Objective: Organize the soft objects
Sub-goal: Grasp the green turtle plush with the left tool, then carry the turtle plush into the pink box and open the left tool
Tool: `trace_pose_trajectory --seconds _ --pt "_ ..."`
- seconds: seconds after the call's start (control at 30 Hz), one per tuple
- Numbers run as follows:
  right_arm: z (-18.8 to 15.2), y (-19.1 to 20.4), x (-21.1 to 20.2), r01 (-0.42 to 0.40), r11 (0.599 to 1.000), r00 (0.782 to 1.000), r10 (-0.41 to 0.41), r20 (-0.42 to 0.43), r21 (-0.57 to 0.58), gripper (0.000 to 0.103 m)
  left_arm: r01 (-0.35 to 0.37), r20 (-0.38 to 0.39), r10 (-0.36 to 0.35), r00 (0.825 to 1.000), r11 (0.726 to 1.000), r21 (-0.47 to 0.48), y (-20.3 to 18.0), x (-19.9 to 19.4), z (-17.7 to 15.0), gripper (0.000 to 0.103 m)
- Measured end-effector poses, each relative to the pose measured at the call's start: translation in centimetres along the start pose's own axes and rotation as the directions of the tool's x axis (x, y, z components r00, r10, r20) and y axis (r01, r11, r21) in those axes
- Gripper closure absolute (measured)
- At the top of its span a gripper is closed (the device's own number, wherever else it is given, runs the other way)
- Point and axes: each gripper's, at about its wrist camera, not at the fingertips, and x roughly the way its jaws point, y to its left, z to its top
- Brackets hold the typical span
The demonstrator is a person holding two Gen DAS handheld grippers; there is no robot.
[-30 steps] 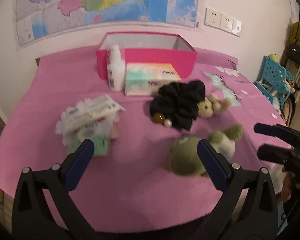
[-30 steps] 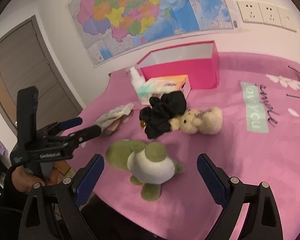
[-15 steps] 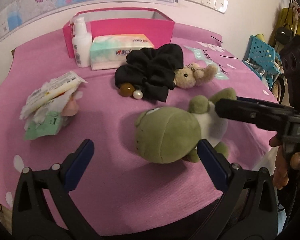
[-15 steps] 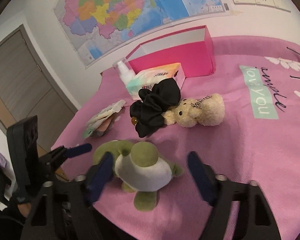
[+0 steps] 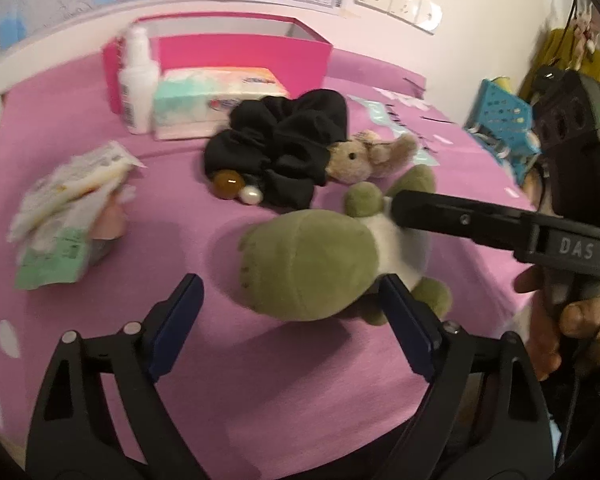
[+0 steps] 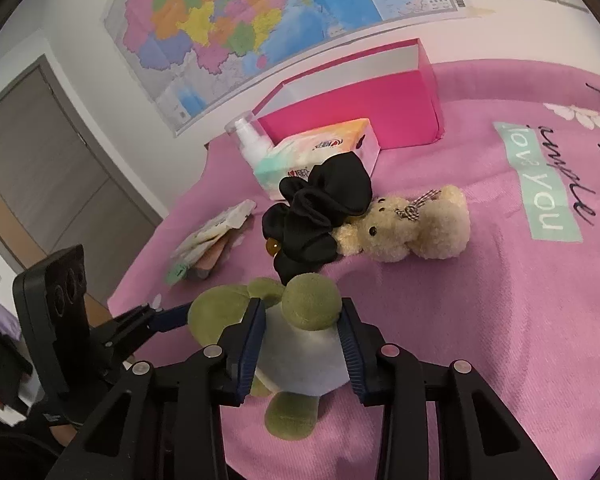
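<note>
A green turtle plush [image 5: 308, 264] with a white belly lies near the front edge of the pink cloth. My right gripper [image 6: 302, 312] is closing on its white body [image 6: 300, 360], and both pads touch it. In the left wrist view one right finger [image 5: 440, 210] presses into the belly. My left gripper [image 5: 288, 284] is closing too, with the plush's green head partly between its jaws; its left pad stands clear of the plush. A black scrunchie [image 6: 320, 208] and a beige teddy bear [image 6: 404, 228] lie together just beyond.
An open pink box [image 6: 360, 108] stands at the back, with a tissue pack [image 6: 320, 152] and a white bottle [image 6: 252, 140] in front of it. A pile of packets [image 5: 68, 208] lies at the left. A blue crate [image 5: 500, 120] sits off the table's right side.
My right gripper's jaws have narrowed from wide apart to pressing on the turtle plush's white body. The left gripper has dropped closer, so the plush's head now sits at its fingertips.
</note>
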Motion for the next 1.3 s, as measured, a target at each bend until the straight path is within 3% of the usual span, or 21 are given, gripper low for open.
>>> trace_pose_trajectory --seconds 0.23,0.33,0.6,0.87,1.3 --pt "0.5 -0.7 0.6 -0.02 0.998 1.0 0.019 0.005 0.054 0.063 0.018 0.02 -0.018 1.0 1.0 0.0 0.0 0.4 0.5 0.012" --pt "0.6 -1.1 0.9 -0.03 0.997 1.0 0.03 0.008 0.072 0.067 0.047 0.022 -0.047 0.999 0.999 0.016 -0.3 0.3 0.5 0.025" --pt "0.7 -1.6 0.7 -0.05 0.995 0.999 0.048 0.021 0.091 0.074 0.058 0.033 -0.059 0.998 0.998 0.03 -0.4 -0.4 0.8 0.033" --pt "2.1 0.0 -0.9 -0.048 0.998 0.996 0.044 0.075 0.041 0.078 0.05 0.085 -0.054 0.995 0.998 0.048 -0.4 -2.0 2.5 0.033" --pt "7.1 1.3 -2.1 -0.049 0.999 0.985 0.049 0.166 -0.004 0.078 0.011 0.175 -0.029 0.984 0.994 0.104 -0.6 -3.3 8.3 0.033"
